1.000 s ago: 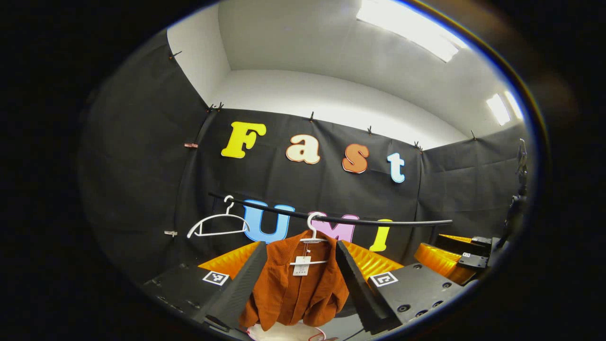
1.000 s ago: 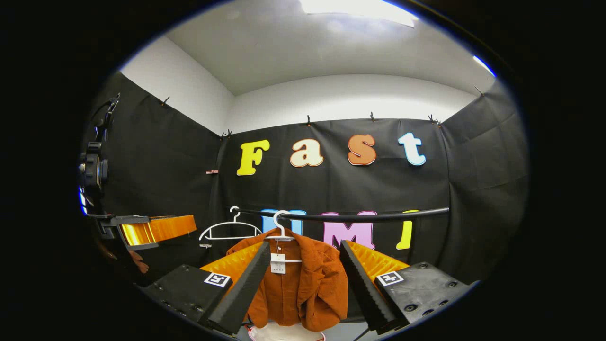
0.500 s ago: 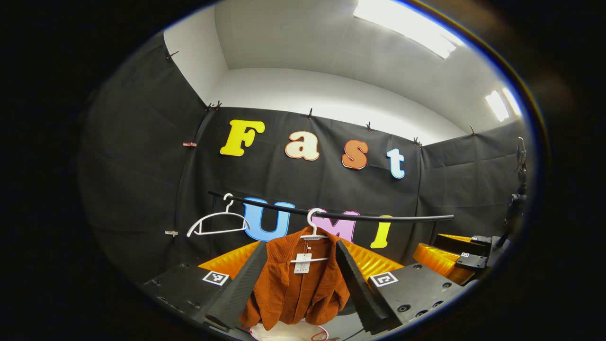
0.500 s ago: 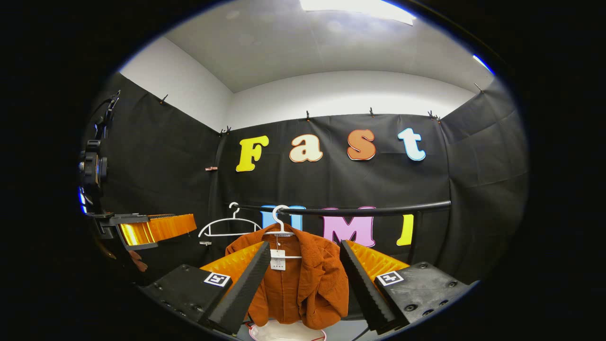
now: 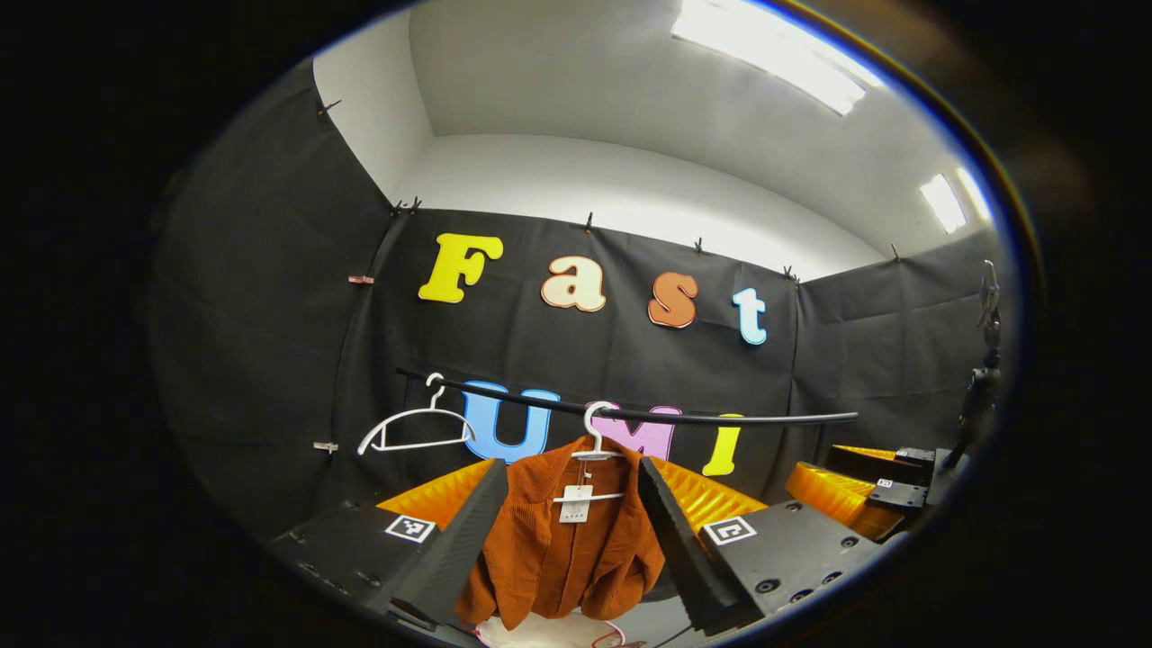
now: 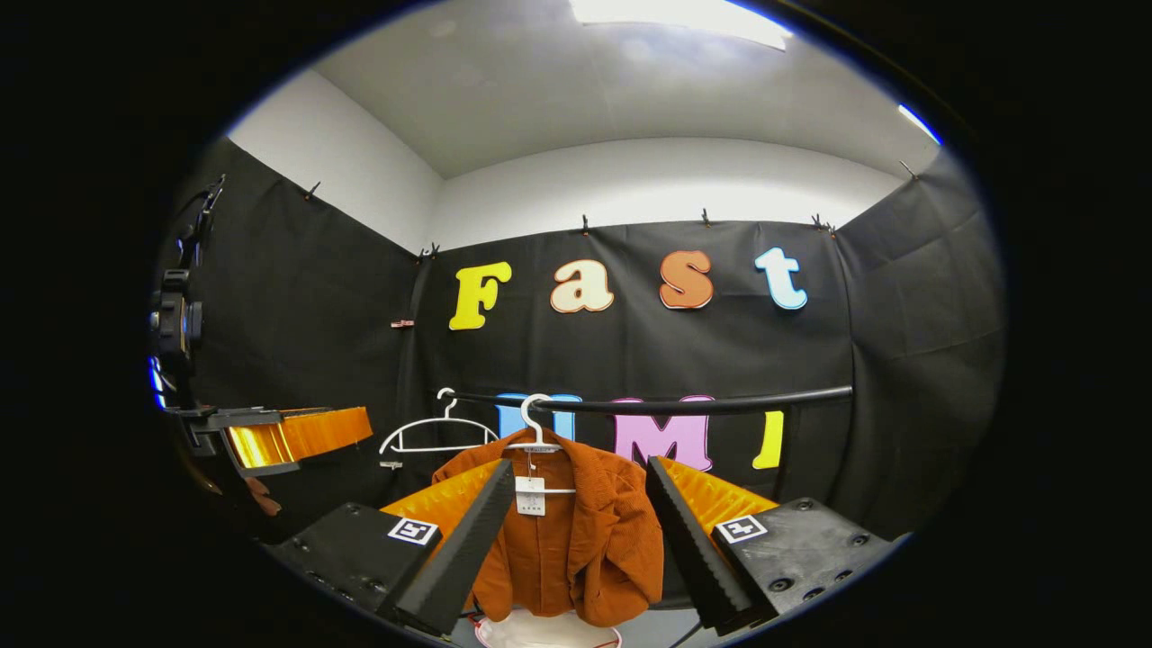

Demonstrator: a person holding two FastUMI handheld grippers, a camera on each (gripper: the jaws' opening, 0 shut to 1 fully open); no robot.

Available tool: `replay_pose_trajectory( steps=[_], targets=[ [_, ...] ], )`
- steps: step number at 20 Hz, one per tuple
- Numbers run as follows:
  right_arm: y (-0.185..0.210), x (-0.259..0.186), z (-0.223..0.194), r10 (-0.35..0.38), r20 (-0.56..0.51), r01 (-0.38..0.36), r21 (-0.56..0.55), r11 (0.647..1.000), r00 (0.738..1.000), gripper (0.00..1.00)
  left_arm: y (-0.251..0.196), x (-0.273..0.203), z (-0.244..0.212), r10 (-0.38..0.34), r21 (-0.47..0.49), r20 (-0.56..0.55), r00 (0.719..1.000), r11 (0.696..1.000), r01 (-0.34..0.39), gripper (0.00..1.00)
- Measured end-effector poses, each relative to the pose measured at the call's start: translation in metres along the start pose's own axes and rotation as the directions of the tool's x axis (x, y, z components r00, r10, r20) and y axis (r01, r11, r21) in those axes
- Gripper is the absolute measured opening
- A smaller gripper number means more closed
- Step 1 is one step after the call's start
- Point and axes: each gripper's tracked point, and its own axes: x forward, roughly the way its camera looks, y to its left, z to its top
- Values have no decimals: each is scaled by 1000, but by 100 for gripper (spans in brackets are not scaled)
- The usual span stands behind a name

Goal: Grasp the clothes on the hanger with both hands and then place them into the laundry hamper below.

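Rust-orange corduroy jacket on a white hanger on the black rail, white laundry hamper below, left gripper and right gripper fingers wide, short of the jacket, empty hanger far left.

The jacket hangs on the rail, bare hanger leftward, probably the hamper below.

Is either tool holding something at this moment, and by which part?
Nothing is held. The left tool and right tool are open, apart from the orange jacket on its hanger.
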Motion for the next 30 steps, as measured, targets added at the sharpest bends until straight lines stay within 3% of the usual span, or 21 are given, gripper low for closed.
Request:
replay_pose_trajectory(
  steps=[12,18,23,30],
  targets=[
    [25,-15,-13,-50,-33,50,-5,999,998,96,22,-16,-12,-49,13,-51,998,999,49,93],
    [34,-16,-41,-94,-81,92,-30,995,992,96,46,-7,-52,-63,-31,-127,990,998,60,93],
    [33,20,-68,-77,-110,72,-44,996,991,96,67,30,-95,-40,-49,-178,983,998,32,93],
    [15,103,-111,18,-96,-24,-67,997,995,96,96,110,-165,56,-75,-208,977,995,-73,90]
  ],
)
